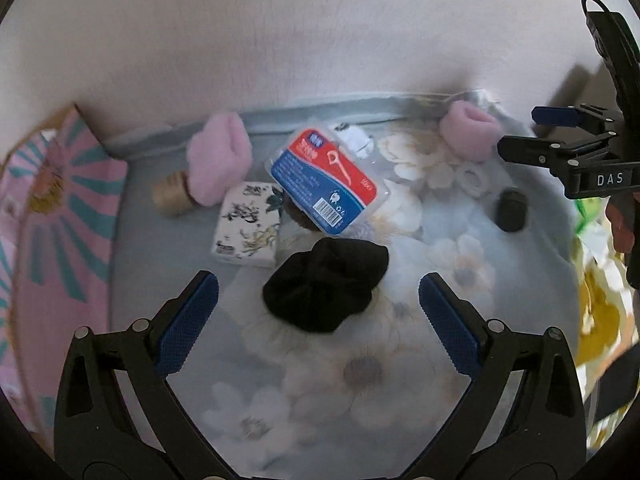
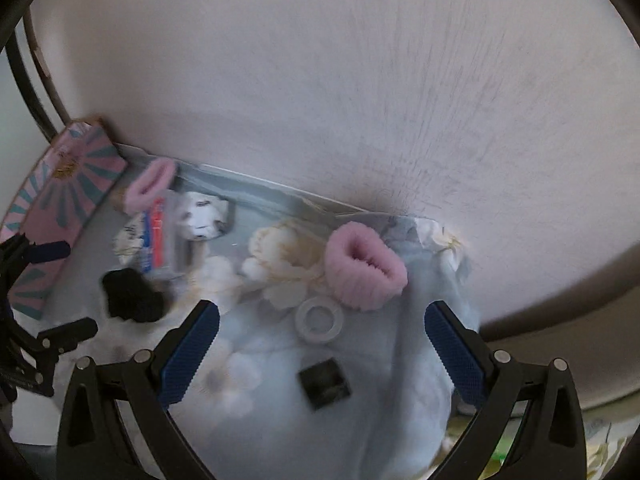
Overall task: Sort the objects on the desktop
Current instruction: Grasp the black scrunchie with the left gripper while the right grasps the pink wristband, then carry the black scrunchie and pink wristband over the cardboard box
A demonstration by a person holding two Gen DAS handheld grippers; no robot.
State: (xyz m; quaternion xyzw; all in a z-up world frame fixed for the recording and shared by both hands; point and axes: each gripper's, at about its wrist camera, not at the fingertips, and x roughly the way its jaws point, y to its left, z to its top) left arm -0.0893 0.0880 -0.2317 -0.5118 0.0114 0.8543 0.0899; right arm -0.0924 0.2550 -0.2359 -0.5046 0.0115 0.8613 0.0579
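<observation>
We hold nothing yet: our left gripper (image 1: pixel 319 306) gapes just short of the black scrunchie (image 1: pixel 326 282), our right gripper (image 2: pixel 322 350) spread around the small black block (image 2: pixel 324 385); everything lies unsorted ahead.

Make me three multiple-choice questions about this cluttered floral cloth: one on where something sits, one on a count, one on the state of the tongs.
1. What lies nearest ahead of the left tongs?
A. black scrunchie
B. white ring
C. floss pick pack

2. How many pink fluffy cuffs are there?
A. one
B. two
C. four

3. The right tongs are:
A. shut on the ring
B. shut and empty
C. open and empty

Answers: 1 A, it sits just past the fingertips. 2 B, one left, one right. 3 C, the blue pads stand wide apart.
</observation>
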